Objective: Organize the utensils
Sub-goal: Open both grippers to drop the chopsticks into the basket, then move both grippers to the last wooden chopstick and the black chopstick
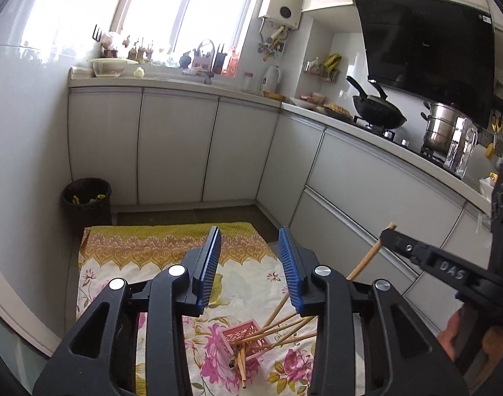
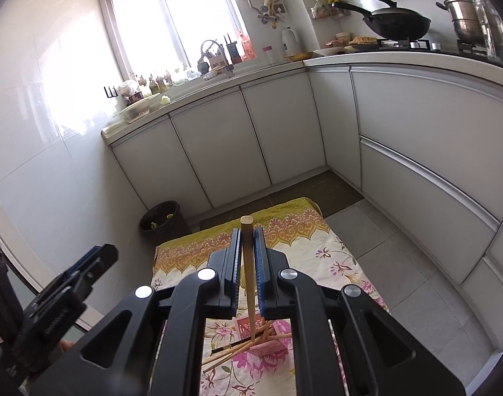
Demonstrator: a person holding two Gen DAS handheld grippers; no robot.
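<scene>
Gripping chopstick (image 2: 248, 257) above pink basket (image 2: 263, 330).

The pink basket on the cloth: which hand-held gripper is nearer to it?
Hard to call. The left hand-held gripper hovers open above the pink basket; the right hand-held gripper clamps a chopstick reaching down into it.

Left hand-held gripper (image 1: 250, 264) with blue ribbed pads parted, nothing between. Below, small pink slatted plastic basket (image 1: 243, 333) crammed with wooden chopsticks (image 1: 284, 328) on floral cloth (image 1: 146, 257). At right, right hand-held gripper (image 1: 388, 232) clamping one wooden chopstick (image 1: 367, 259).
</scene>
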